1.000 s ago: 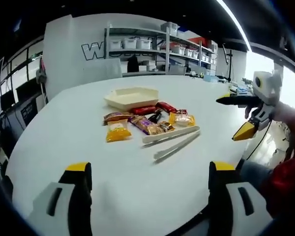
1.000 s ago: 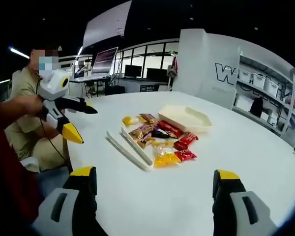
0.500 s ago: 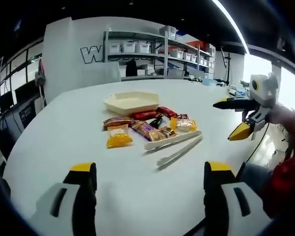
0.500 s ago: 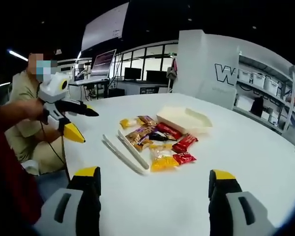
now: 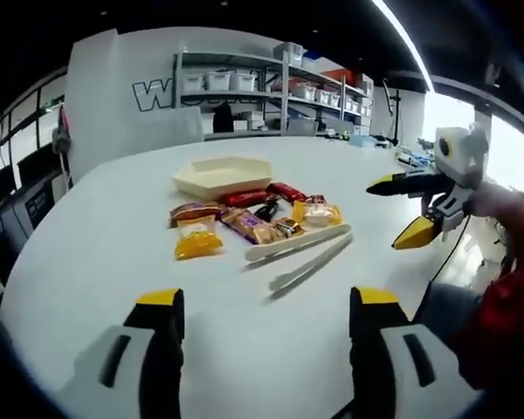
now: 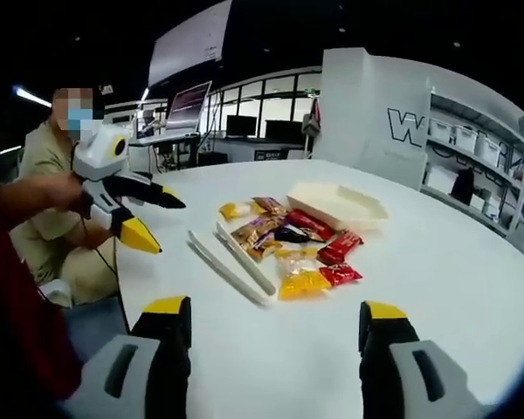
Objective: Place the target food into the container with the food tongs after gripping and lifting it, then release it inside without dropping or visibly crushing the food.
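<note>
Workshop room around a white counter

The white counter [image 5: 113,262] is round-edged and broad. Behind it stands a white wall panel [image 5: 113,96] with a large dark letter "W" [image 5: 148,92], and beside that a metal shelf rack [image 5: 271,87] carrying rows of pale storage bins [image 5: 218,80]. In the right gripper view, a monitor [image 6: 185,105] sits on a far desk before dark windows [image 6: 262,118], and a seated person in a tan shirt [image 6: 48,175] is at the counter's edge.
</note>
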Available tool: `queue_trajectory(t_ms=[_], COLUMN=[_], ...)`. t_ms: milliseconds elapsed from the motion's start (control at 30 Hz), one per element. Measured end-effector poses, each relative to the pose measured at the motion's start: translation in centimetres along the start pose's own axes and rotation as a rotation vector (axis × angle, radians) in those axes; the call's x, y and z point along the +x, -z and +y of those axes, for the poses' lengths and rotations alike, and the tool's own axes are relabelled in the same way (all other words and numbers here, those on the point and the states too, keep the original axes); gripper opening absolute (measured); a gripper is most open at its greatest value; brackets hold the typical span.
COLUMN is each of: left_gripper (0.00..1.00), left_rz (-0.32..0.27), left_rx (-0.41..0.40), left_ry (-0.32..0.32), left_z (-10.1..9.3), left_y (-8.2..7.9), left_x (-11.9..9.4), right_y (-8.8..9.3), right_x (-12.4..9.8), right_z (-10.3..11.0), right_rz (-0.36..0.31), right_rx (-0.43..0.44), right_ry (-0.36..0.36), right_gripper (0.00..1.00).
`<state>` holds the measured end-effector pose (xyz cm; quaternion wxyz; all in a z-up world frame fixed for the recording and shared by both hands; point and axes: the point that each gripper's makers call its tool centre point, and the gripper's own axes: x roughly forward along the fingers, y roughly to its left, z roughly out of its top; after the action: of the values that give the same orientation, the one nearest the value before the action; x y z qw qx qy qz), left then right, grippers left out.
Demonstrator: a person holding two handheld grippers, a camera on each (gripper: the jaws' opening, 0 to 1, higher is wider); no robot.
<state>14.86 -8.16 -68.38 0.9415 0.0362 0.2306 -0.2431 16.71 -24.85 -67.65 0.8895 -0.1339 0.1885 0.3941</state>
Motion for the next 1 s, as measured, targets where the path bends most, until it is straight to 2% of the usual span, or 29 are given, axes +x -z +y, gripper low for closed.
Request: queue_trajectory(t_ms=[100,200,433,533,567,700,1000], left_gripper=[0.62,0.61,0.56,0.51,0.48,0.38,0.32], left_rz=[-0.007,-0.003,0.008,0.009,-0.008,-0.012,0.023], left_rx=[0.004,0.014,0.041,0.055,0.074,0.077,0.112], left_ry=[0.02,0.031,0.042,0.054,0.059,0.085,0.132], left_z=[-0.3,-0.6,-0.9,-1.1,-1.1,-1.4,-1.9], left_y=[-0.2,-0.1,0.1,0.2,-0.1,-0.2,0.2], left_x=[0.1,0.2,0.6,0.7,0.8,1.1,2.2], right_y=[-0.1,-0.4,-0.2,-0.3,-0.3,-0.1,-0.1], right_x=[0.2,0.3,1.2,1.4,1.5,2.1,2.7], right_z=[0.2,0.3,1.2,1.4,1.5,1.8,1.9], right_rz=[-0.006,-0.026,-0.019,-0.027,-0.024,-0.018,-0.024], right_rx=[0.014,0.017,-0.006,-0.036,-0.045,-0.05,-0.025], right_ry=[-0.014,-0.019,-0.041,-0.038,-0.043,-0.049,-0.055], right_gripper=[0.71,0.69,0.59,0.49,0.46,0.44,0.34])
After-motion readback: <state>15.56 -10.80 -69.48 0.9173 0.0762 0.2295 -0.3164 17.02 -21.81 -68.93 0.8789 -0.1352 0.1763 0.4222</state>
